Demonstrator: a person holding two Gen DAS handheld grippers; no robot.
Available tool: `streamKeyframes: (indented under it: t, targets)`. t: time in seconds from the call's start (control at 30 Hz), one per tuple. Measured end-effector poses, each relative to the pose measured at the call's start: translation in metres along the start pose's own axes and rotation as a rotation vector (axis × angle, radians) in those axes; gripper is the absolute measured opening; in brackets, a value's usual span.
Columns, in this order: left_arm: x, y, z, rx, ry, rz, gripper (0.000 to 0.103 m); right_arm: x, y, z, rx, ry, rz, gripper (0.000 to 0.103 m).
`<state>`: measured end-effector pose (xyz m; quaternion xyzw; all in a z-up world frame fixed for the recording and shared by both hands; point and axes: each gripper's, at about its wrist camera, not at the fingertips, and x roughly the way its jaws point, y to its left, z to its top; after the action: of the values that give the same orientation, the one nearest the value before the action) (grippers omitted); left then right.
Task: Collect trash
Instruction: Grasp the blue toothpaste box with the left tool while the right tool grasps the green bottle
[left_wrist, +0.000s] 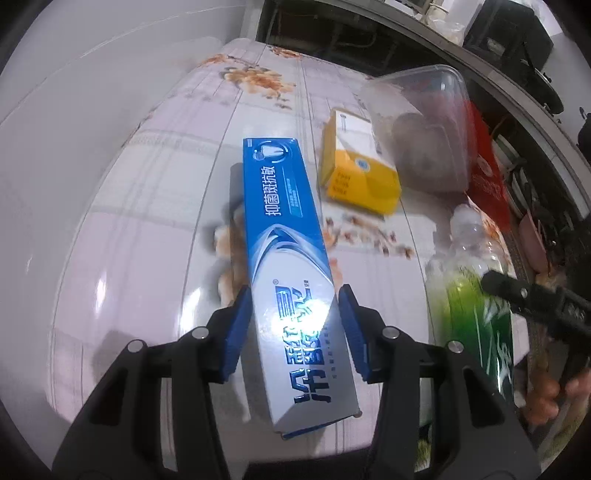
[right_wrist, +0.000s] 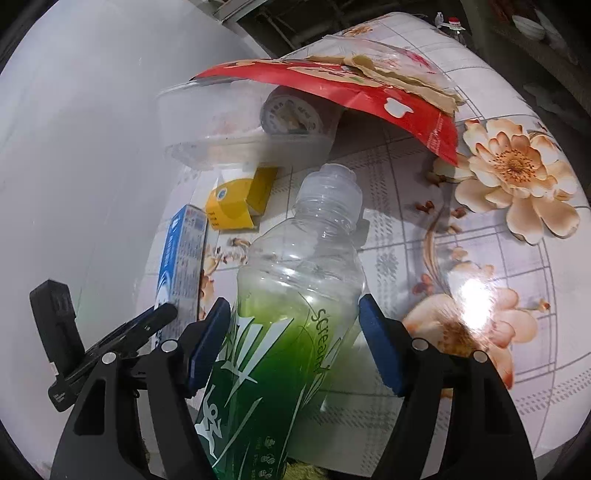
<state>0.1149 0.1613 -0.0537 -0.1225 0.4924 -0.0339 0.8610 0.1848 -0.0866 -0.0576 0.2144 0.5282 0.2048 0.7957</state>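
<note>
Your left gripper (left_wrist: 291, 332) is clamped on the toothpaste box (left_wrist: 286, 254), your right gripper (right_wrist: 293, 343) on the bottle (right_wrist: 295, 295); its slick curved plastic could squirt out toward 12 o'clock.

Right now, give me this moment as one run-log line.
left gripper: shut on toothpaste box | right gripper: shut on green bottle | yellow box, clear container: on table

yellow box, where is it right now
In the left wrist view the yellow box lies on the table, right of the toothpaste box and against the clear container.
</note>
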Motion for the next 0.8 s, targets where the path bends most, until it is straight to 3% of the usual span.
streamKeyframes:
  t: [0.23, 0.47, 0.7, 0.8]
  targets:
    - [-0.009, -0.036, -0.035, 0.106, 0.065, -0.087, 0.045, -0.023, -0.010, -0.012, -0.078, 0.031, -0.056, 0.069]
    - [0.004, -0.082, -0.040, 0.183, 0.087, -0.174, 0.045, -0.047, -0.025, -0.023, -0.113, 0.004, -0.149, 0.070]
    - [0.014, -0.107, -0.035, 0.241, 0.093, -0.154, 0.046, -0.055, -0.032, -0.025, -0.106, -0.071, -0.235, 0.070]
    - [0.018, -0.111, -0.032, 0.252, 0.092, -0.136, 0.047, -0.047, -0.034, -0.024, -0.077, -0.072, -0.235, 0.070]
